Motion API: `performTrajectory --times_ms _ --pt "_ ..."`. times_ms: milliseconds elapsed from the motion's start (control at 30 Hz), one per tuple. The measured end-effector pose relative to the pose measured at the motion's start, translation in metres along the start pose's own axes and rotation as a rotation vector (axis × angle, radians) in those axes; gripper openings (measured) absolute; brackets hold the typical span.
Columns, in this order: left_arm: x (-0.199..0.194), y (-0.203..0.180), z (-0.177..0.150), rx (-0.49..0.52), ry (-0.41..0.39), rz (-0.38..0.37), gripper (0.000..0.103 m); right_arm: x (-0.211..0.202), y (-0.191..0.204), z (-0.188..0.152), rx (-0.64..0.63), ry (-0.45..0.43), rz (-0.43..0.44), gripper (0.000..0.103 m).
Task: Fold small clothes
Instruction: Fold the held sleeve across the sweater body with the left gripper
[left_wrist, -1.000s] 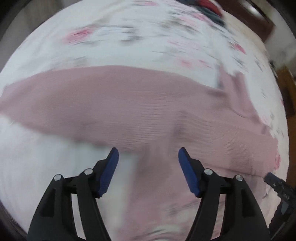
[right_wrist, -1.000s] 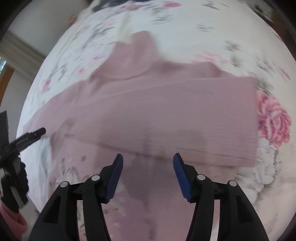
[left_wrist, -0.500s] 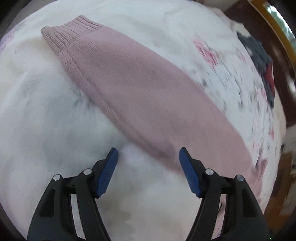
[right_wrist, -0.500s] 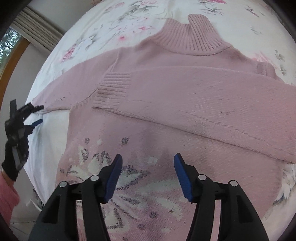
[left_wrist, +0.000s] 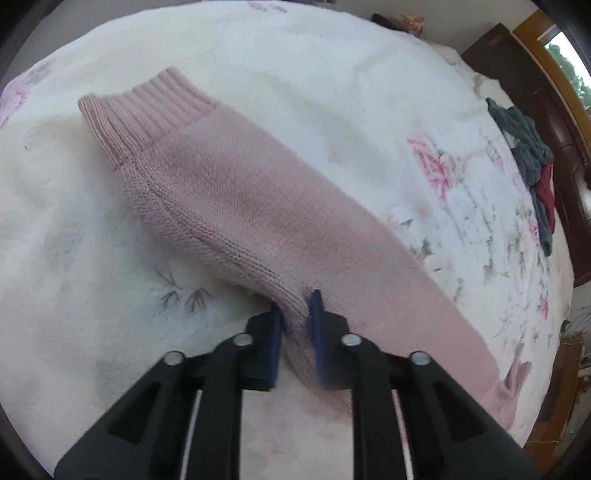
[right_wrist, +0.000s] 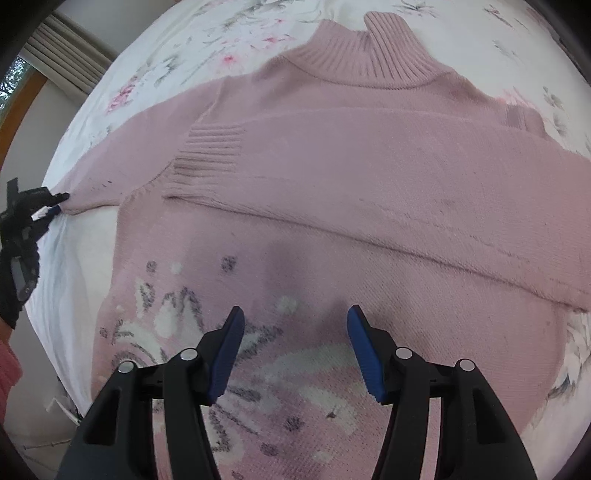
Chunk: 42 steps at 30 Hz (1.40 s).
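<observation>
A pile of dark grey and red clothes (left_wrist: 532, 155) lies at the far right of a white floral bedspread (left_wrist: 74, 258). A pink knit sweater (right_wrist: 332, 229) lies flat on the bed, one sleeve folded across its chest, flower pattern near. The left gripper (left_wrist: 297, 314), which was wide open half a second ago, now pinches the edge of the outstretched sleeve (left_wrist: 236, 192). The right gripper (right_wrist: 295, 332) hovers open and empty over the sweater's body.

The left wrist view looked close along the pink knitted sweater (left_wrist: 258, 206) sleeve; the right wrist view faced its body (right_wrist: 369, 184) from higher, probably sharing that sleeve.
</observation>
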<state>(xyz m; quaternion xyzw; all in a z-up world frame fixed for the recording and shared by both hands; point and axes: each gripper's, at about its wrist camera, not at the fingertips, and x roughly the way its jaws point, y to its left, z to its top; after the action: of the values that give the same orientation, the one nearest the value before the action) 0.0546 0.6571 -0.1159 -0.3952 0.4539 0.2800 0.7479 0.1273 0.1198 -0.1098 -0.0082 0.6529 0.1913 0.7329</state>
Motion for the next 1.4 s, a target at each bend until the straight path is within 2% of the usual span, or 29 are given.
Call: performTrajectory --times_ms 200,400,567,700,800,933,1200,1333,1400 --pt "-0.043 -0.041 -0.018 0.128 -0.076 -0.085 0.007 -0.007 -0.011 -0.006 0.016 -0.007 0.006 0.058" --pt "-0.074 -0.106 -0.066 0.3 -0.087 -0.194 0.007 -0.02 -0.022 -0.008 0.029 -0.03 0.013 0.059" --pt "-0.082 -0.15 -0.113 0.377 -0.045 -0.278 0.007 -0.03 -0.032 -0.011 0.044 -0.047 0.014 0.059" --pt "-0.073 -0.183 -0.15 0.422 0.001 -0.332 0.007 -0.036 -0.045 -0.014 0.067 -0.056 0.014 0.059" --pt "-0.058 -0.207 -0.185 0.436 0.065 -0.371 0.008 -0.037 -0.052 -0.016 0.08 -0.059 0.013 0.059" --pt "-0.033 -0.228 -0.223 0.494 0.114 -0.346 0.009 -0.04 -0.061 -0.017 0.087 -0.062 0.009 0.059" --pt "0.028 -0.22 -0.262 0.545 0.234 -0.236 0.013 -0.038 -0.07 -0.018 0.103 -0.049 0.001 0.059" --pt "0.033 -0.208 -0.263 0.546 0.283 -0.257 0.015 -0.037 -0.065 -0.013 0.102 -0.049 0.006 0.059" --pt "0.019 -0.202 -0.259 0.553 0.292 -0.288 0.026 -0.037 -0.061 -0.008 0.103 -0.051 0.017 0.059"
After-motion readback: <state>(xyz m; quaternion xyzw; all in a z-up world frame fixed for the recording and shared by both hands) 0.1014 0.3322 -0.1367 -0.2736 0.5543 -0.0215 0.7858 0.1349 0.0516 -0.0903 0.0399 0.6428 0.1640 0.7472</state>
